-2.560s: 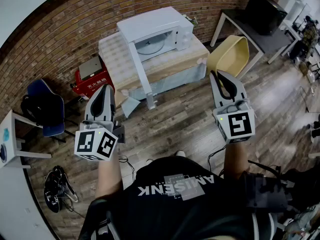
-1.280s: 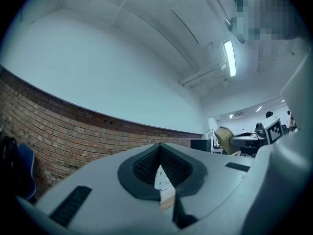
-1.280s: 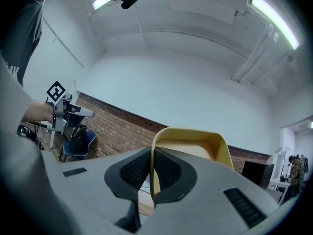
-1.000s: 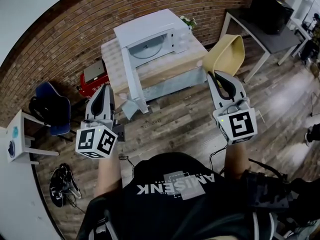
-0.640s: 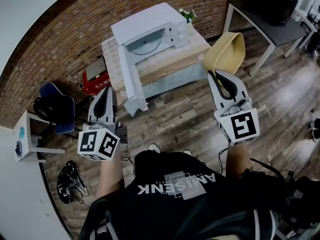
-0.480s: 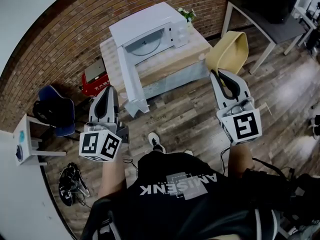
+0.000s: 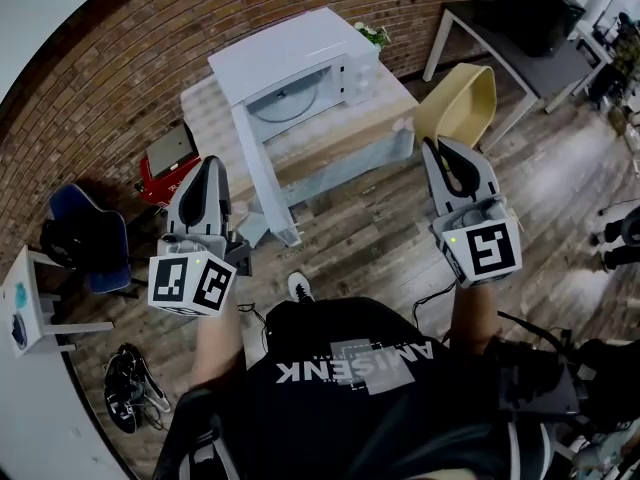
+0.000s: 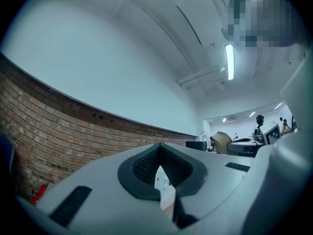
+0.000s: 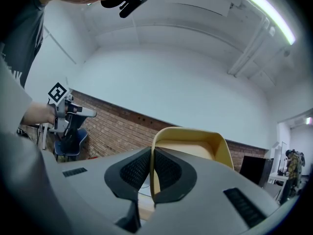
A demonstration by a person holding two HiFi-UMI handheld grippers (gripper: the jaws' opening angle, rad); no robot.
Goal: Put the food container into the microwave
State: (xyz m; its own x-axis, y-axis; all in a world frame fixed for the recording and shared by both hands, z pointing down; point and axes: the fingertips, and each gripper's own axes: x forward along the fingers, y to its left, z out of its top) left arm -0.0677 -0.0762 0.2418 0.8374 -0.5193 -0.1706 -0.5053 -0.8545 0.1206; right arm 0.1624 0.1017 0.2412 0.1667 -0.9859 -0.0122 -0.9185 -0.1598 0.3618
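Food container — a yellow tub, empty as far as I can see, carried tilted in the air off the near right corner of the desk and well apart from the microwave. Held by: my right gripper, jaws pinched onto one wall of the tub just below its rim; the right gripper view shows that wall running straight between the pads. Destination: microwave, white, standing on the desk against the brick wall, its door swung fully open toward me and its cavity bare except for the glass turntable. Spare tool: my left gripper, jaws closed together with nothing between them, hanging in front of the open door and touching neither it nor the desk. Status, as I judge it: pick-up done, door done — carry in hand, roughly at the halfway mark. Left to do: bring the tub across the desk edge to the opening, level it, set it on the turntable, let go and draw the jaws out. Whether the door must then be shut the task does not say.
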